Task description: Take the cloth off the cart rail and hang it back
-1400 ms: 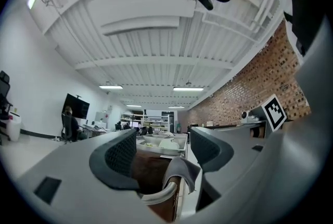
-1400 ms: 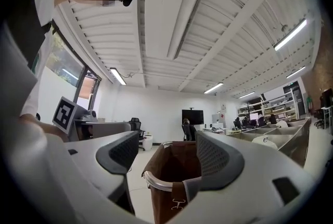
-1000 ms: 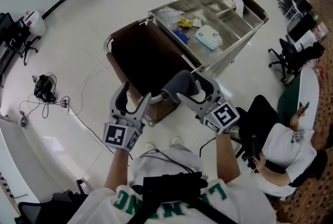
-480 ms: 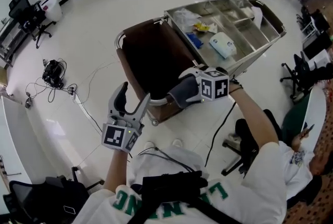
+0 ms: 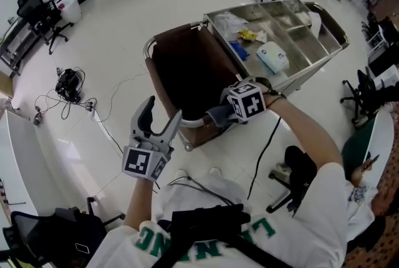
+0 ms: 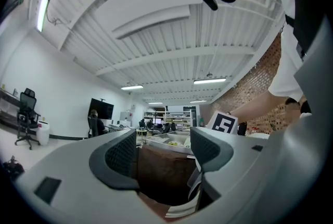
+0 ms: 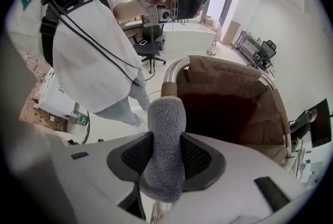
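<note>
A grey cloth [image 5: 215, 117] hangs over the curved metal rail [image 5: 190, 124] at the near end of the cart, beside the brown bag [image 5: 187, 70]. My right gripper [image 5: 225, 112] is at the rail and its jaws are closing. In the right gripper view its pads press both sides of the folded cloth [image 7: 166, 119], with the rail [image 7: 174, 69] and bag just beyond the right gripper [image 7: 165, 158]. My left gripper [image 5: 161, 114] is held in the air to the left of the rail, open and holding nothing. From the left gripper [image 6: 164, 150] the bag shows ahead.
The steel cart top [image 5: 315, 42] holds a white pouch [image 5: 273, 58] and small packets. A black cable [image 5: 265, 148] runs on the floor by the cart, and a black chair [image 5: 299, 173] stands at the right. A cable bundle [image 5: 68, 83] lies on the floor at left.
My right gripper swung in over the rail from the near side and closed its jaws on the grey cloth. The left gripper has stayed where it was.
</note>
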The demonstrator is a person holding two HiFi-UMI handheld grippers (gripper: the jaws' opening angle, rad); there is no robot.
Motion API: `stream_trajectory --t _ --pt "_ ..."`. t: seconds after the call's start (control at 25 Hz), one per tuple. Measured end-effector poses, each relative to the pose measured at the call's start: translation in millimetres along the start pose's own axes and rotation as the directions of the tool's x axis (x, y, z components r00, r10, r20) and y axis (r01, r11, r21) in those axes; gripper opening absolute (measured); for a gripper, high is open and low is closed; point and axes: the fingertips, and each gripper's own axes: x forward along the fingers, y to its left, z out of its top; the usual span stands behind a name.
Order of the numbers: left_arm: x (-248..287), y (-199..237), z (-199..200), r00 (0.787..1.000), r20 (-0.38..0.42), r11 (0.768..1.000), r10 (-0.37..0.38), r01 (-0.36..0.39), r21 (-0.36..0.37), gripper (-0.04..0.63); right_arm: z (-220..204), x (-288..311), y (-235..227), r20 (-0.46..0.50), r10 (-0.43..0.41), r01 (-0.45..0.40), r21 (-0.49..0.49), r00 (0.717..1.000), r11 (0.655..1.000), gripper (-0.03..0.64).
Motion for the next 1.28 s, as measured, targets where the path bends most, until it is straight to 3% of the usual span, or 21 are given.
stream_trajectory --t 0.2,0.28,0.48,0.6,0.68,0.8,0.96,1.04,1.12,1.2,1.28 --pt "2.2 7.0 -7.4 1.0 0.005 0.999 -0.015 0.015 0.036 0.302 2.3 -12.1 -0.1 0.013 -0.065 0.065 -0.006 0.998 0.998 0.15" --pt "5.5 4.6 -2.8 1.0 0.012 0.999 -0.026 0.026 0.031 0.302 5.9 -24.4 -0.8 0.049 -0.085 0.085 0.013 0.995 0.996 0.099" --pt "13.9 3.1 8.7 0.998 0.031 0.998 -0.053 0.052 0.02 0.302 13.1 -54.5 -4.6 0.148 -0.148 0.135 0.095 0.978 0.986 0.084" --pt "16.4 7.1 11.0 0.997 0.043 0.998 -0.062 0.061 0.032 0.302 24.5 -79.7 -10.2 0.24 -0.222 0.186 0.163 0.945 0.969 0.083" --pt "19.9 5.1 19.4 0.996 0.053 0.997 -0.069 0.068 0.022 0.302 33.0 -99.4 -16.3 0.316 -0.296 0.228 0.235 0.901 0.945 0.083" --pt "21.7 10.7 22.6 0.995 0.073 0.997 -0.067 0.065 0.03 0.302 41.3 -131.0 -27.6 0.407 -0.438 0.28 0.391 0.801 0.877 0.081" --pt "24.4 12.5 27.0 0.996 0.072 0.998 -0.059 0.058 0.022 0.302 38.8 -163.3 -39.9 0.437 -0.635 0.371 0.549 0.637 0.749 0.08" --pt "24.9 13.7 26.0 0.997 0.057 0.998 -0.051 0.05 0.03 0.302 31.1 -177.7 -45.7 0.418 -0.741 0.428 0.623 0.525 0.655 0.08" --pt "25.7 14.0 27.6 0.997 0.067 0.997 -0.048 0.044 0.062 0.301 24.6 -194.1 -48.2 0.384 -0.835 0.461 0.704 0.393 0.541 0.08" --pt "25.7 13.5 25.4 0.998 0.057 0.996 -0.039 0.034 0.086 0.301 20.7 -208.3 -46.9 0.342 -0.904 0.459 0.78 0.258 0.426 0.08" --pt "26.3 13.4 26.3 0.997 0.068 0.996 -0.024 0.018 0.086 0.301 18.2 -216.9 -43.7 0.283 -0.948 0.418 0.851 0.143 0.317 0.08"
